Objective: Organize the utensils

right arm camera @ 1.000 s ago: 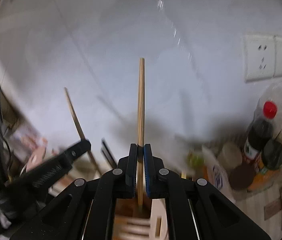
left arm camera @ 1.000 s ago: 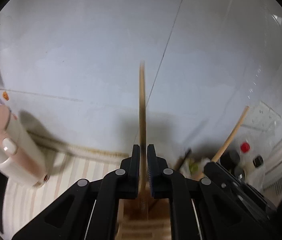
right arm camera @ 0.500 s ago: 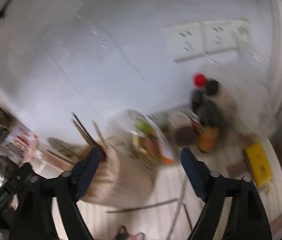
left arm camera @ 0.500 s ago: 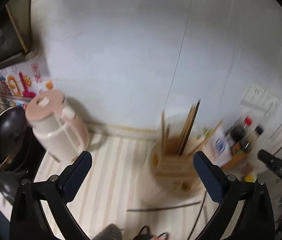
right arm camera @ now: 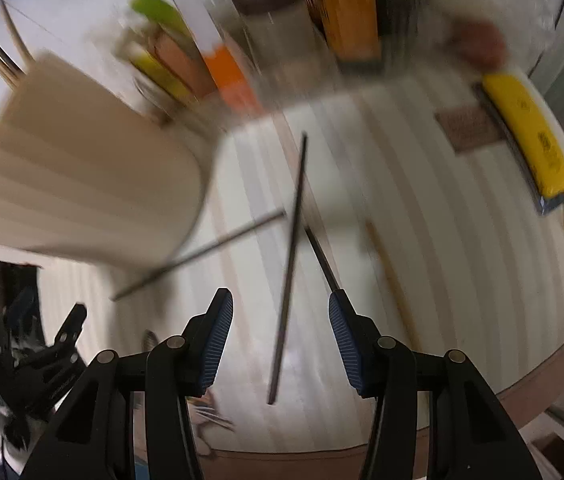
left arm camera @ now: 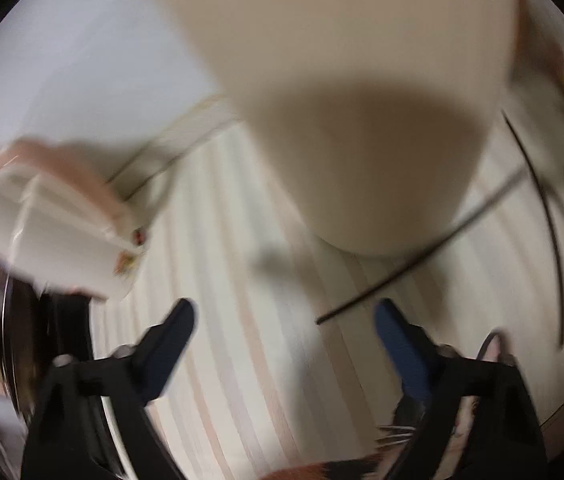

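Observation:
A beige utensil holder [right arm camera: 86, 184] stands on the striped counter with several chopsticks sticking out of its top [right arm camera: 6, 56]; it fills the top of the left wrist view [left arm camera: 362, 100]. Dark chopsticks lie loose on the counter: one [right arm camera: 288, 264] runs between my right gripper's fingers, another [right arm camera: 202, 250] lies beside the holder, a third [right arm camera: 322, 260] and a light wooden one [right arm camera: 390, 272] lie further right. My right gripper [right arm camera: 280, 320] is open and empty above them. My left gripper [left arm camera: 286, 332] is open and empty, near a dark chopstick [left arm camera: 422, 252].
A white and pink kettle [left arm camera: 58, 224] stands at the left. Packets [right arm camera: 186, 60] and bottles [right arm camera: 346, 8] stand behind the holder. A yellow object [right arm camera: 526, 132] lies at the right. The counter's front edge [right arm camera: 542, 368] curves close below.
Both grippers let go of the chopsticks they held in the holder, opened wide, and dropped down toward the loose chopsticks on the counter.

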A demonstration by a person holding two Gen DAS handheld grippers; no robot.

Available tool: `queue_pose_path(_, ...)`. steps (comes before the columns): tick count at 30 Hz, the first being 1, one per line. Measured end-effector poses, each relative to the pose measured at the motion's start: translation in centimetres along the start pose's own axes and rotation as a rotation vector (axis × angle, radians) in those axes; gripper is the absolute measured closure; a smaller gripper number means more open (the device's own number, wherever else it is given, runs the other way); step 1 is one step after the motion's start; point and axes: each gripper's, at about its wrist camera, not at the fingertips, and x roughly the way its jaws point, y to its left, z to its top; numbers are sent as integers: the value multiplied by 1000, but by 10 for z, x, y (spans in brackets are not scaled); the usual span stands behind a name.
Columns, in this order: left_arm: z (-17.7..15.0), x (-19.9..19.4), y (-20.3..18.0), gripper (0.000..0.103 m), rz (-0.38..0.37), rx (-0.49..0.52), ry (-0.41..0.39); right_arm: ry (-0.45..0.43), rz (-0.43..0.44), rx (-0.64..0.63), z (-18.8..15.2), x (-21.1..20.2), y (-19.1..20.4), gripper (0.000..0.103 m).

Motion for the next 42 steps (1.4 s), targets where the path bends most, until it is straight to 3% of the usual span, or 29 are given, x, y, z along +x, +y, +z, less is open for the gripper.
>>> queue_pose_path(9, 10, 33, -20, 45, -131, 209, 43, 38, -24, 29, -5, 15, -6, 51)
queue_pose_path(11, 8, 36, -27, 58, -166, 249, 39, 41, -25, 33, -5, 15, -7, 51)
queue_pose_path(13, 8, 34, -29, 63, -193, 265, 16, 45, -35, 34, -6, 15, -7, 51)
queue_pose_path(15, 5, 34, -29, 92, -270, 274, 21, 54, -45, 33, -7, 14, -7, 51)
queue_pose_path(22, -14, 22, -40, 103, -251, 267, 2, 48, -69, 4, -8, 7, 2, 51)
queue_pose_path(28, -55, 5, -51, 103, -237, 182, 32, 40, -69, -19, -8, 3, 12, 51)
queue_pose_path(31, -71, -4, -46, 103, -251, 81, 70, 45, -65, -19, -9, 6, 12, 51)
queue_pose_path(33, -82, -5, -35, 95, -262, -26, 105, 54, -59, -16, -8, 12, 12, 51)
queue_pose_path(36, -91, -1, -15, 94, -248, -228, 162, 54, -84, -35, -6, 26, 19, 51)
queue_pose_path(37, -93, 0, -9, 90, -245, -275, 166, 59, -103, -45, -6, 34, 23, 51)
queue_pose_path(39, -97, 3, 3, 57, -196, -377, 188, 79, -141, -69, -6, 48, 28, 54)
queue_pose_path(40, -98, 5, 6, 47, -166, -412, 201, 95, -168, -90, -7, 56, 31, 61)
queue_pose_path(41, -100, 7, 10, 34, -145, -451, 214, 88, -215, -126, -9, 60, 36, 74)
queue_pose_path(42, -101, 7, 12, 32, -146, -475, 216, 65, -244, -167, -12, 60, 42, 95)
